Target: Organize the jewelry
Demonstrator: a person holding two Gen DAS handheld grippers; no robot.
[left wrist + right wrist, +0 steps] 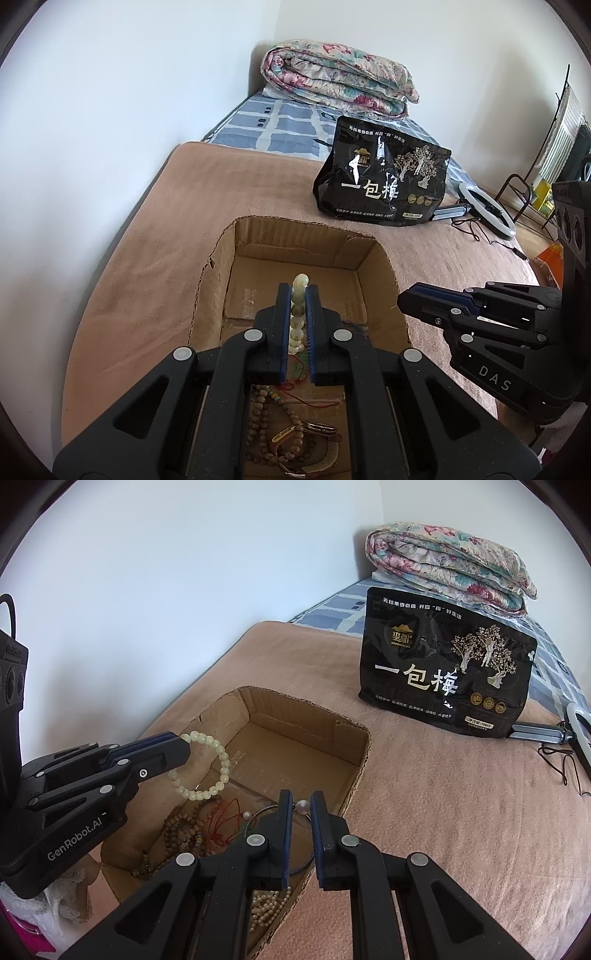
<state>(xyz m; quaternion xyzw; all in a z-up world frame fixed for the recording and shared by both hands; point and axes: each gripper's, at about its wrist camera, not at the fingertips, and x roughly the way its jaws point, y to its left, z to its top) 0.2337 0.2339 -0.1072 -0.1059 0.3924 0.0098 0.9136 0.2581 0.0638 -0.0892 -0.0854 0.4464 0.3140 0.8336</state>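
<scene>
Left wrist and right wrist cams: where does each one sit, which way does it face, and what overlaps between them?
Left wrist: on the left gripper, looking down along its fingers into the cardboard box; they are shut on a pale bead bracelet. The right gripper shows at the right.
Right wrist: on the right gripper, angled down over the box's near corner; a thin wire hoop with a pearl sits between its fingers. The left gripper shows at the left.
Shared: box, bracelet, black snack bag, folded quilt.
</scene>
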